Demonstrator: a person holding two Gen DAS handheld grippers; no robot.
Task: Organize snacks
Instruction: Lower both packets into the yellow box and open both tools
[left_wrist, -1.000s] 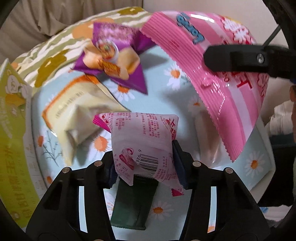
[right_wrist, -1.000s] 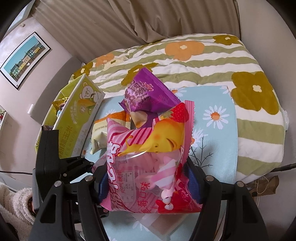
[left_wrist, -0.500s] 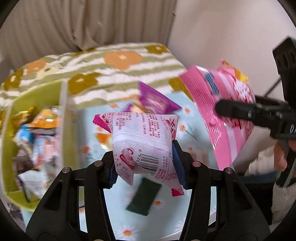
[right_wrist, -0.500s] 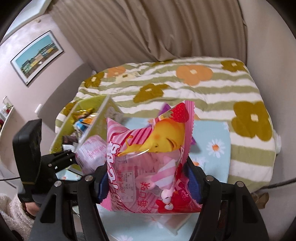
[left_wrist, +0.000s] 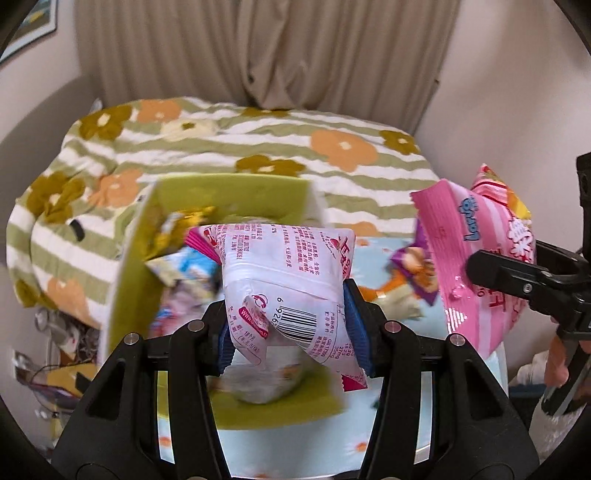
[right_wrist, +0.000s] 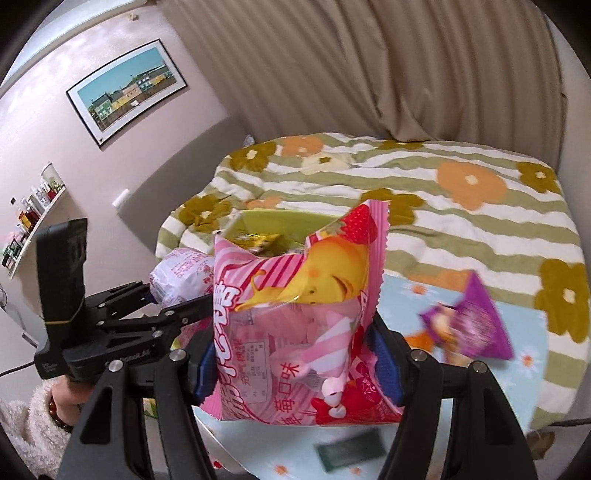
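Note:
My left gripper (left_wrist: 291, 328) is shut on a small white-and-pink snack packet (left_wrist: 284, 280) and holds it over the open green box (left_wrist: 236, 192), which has several snacks inside. My right gripper (right_wrist: 295, 362) is shut on a large pink strawberry marshmallow bag (right_wrist: 299, 317), held up in the air. That bag also shows in the left wrist view (left_wrist: 476, 266), to the right of the box. The left gripper and its packet (right_wrist: 181, 277) appear at the left of the right wrist view, in front of the box (right_wrist: 280, 218).
A purple snack bag (right_wrist: 469, 321) and a dark green flat packet (right_wrist: 351, 450) lie on the light blue daisy-print tray table (right_wrist: 424, 435). An orange-and-cream packet (left_wrist: 391, 299) lies beside the purple one. A striped flowered bedspread (left_wrist: 258, 147) lies behind, with curtains beyond.
Both grippers rose and swung left with their snacks. The green box came into the centre of the left wrist view, under the small packet. The snacks on the tray slid right.

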